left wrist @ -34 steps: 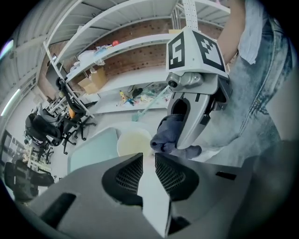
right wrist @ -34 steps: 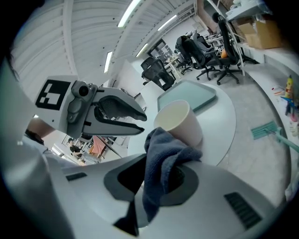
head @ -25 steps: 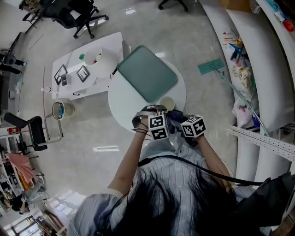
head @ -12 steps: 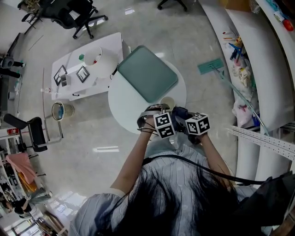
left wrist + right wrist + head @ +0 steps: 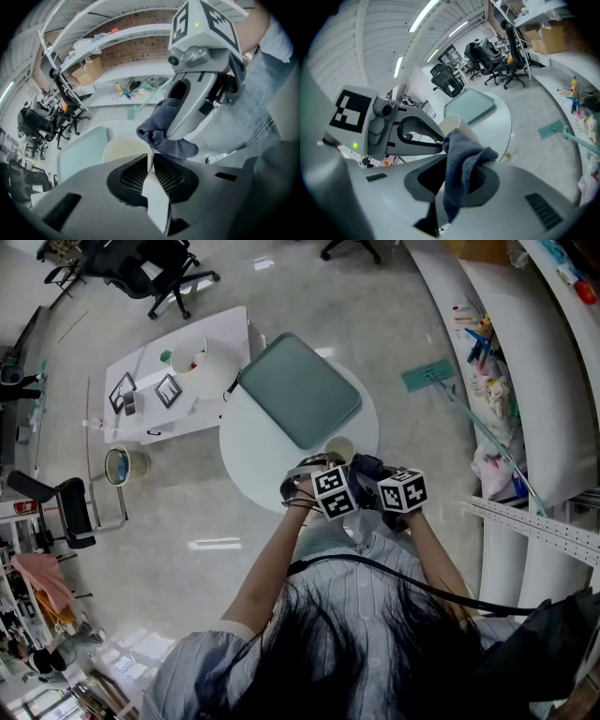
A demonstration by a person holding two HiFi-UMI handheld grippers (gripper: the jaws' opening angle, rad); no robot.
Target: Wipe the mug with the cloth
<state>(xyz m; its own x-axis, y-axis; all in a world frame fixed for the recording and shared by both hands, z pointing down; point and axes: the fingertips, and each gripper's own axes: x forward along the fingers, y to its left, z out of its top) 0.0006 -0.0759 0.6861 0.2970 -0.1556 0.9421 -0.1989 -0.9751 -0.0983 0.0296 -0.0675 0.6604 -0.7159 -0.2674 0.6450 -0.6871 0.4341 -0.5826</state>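
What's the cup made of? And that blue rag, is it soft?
The mug looks like glazed ceramic, though it may be plastic: cream, smooth, evenly coloured. The cloth looks like soft terry fabric: dark blue-grey, fuzzy, hanging in limp folds.

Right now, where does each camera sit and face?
Head view: on the person's head, looking down at the round table; hair and forearms show.
Left gripper view: on the left claw, looking along its jaws, which have just been closing on the mug rim.
Right gripper view: on the right claw, looking along its jaws clamping the cloth.
Shared: each gripper view shows the other claw, mug and cloth.
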